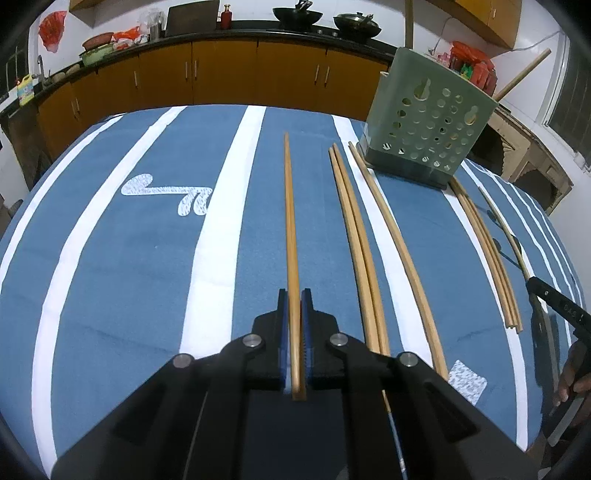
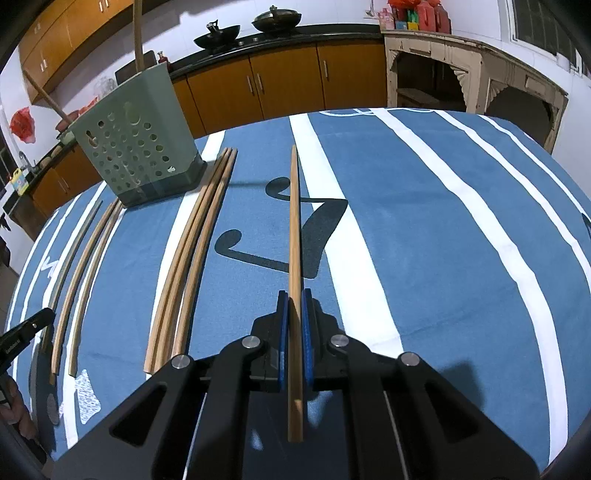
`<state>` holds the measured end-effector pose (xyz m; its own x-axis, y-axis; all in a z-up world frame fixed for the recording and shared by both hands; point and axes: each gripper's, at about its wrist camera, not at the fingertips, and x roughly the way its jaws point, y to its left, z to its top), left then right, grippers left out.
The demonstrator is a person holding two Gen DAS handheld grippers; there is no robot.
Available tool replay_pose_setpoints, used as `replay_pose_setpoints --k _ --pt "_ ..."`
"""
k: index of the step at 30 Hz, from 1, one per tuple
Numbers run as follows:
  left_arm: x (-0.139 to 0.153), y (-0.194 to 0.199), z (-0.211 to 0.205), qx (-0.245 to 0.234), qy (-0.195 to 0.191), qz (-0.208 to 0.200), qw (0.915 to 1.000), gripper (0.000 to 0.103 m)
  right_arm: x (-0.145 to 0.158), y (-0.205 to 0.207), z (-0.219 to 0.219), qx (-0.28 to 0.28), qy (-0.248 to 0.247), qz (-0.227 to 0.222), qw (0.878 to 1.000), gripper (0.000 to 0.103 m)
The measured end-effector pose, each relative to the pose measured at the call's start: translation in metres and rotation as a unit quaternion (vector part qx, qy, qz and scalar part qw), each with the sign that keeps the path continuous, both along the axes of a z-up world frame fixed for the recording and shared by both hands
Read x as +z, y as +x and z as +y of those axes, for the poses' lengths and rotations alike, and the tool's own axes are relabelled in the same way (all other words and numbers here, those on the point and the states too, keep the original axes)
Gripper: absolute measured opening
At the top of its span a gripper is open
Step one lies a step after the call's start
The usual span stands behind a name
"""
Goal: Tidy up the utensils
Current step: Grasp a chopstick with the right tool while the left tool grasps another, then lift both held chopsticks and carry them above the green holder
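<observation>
My left gripper (image 1: 294, 295) is shut on a wooden chopstick (image 1: 290, 206) that points straight ahead, low over the blue striped cloth (image 1: 129, 258). My right gripper (image 2: 294, 297) is shut on another wooden chopstick (image 2: 294, 221), held above the cloth and casting a shadow on it. Several more wooden chopsticks lie on the cloth between the grippers: a pair (image 1: 354, 236), a single one (image 1: 399, 251) and a group of three (image 1: 487, 254), the group also in the right wrist view (image 2: 192, 251). A pale green perforated utensil holder (image 1: 424, 122) stands at the far side, also in the right wrist view (image 2: 136, 144).
A wooden stick leans in the holder (image 2: 137, 33). The right gripper's tip (image 1: 554, 299) shows at the right edge of the left view. The left gripper's tip (image 2: 26, 332) shows at the left edge of the right view. Orange kitchen cabinets (image 1: 221, 70) and woks (image 1: 295, 14) stand beyond the table.
</observation>
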<state>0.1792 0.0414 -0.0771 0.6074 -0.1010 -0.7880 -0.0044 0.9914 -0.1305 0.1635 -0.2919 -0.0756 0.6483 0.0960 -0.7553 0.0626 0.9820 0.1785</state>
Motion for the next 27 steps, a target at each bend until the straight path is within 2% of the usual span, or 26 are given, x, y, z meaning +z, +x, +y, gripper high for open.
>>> replay_pose_setpoints --k 9,15,27 --pt "0.028 -0.007 0.006 -0.009 0.008 -0.031 0.9994 0.008 0.031 -0.007 -0.008 -0.006 -0.010 -0.045 0.999 0.008" --pt "0.053 -0.012 0.014 0.000 0.003 -0.068 0.9977 0.008 0.050 -0.010 -0.014 -0.012 -0.005 -0.075 0.997 0.008" --pt "0.101 -0.019 0.023 0.020 -0.018 -0.149 0.9885 0.008 0.079 -0.012 -0.017 -0.019 -0.001 -0.124 0.992 0.008"
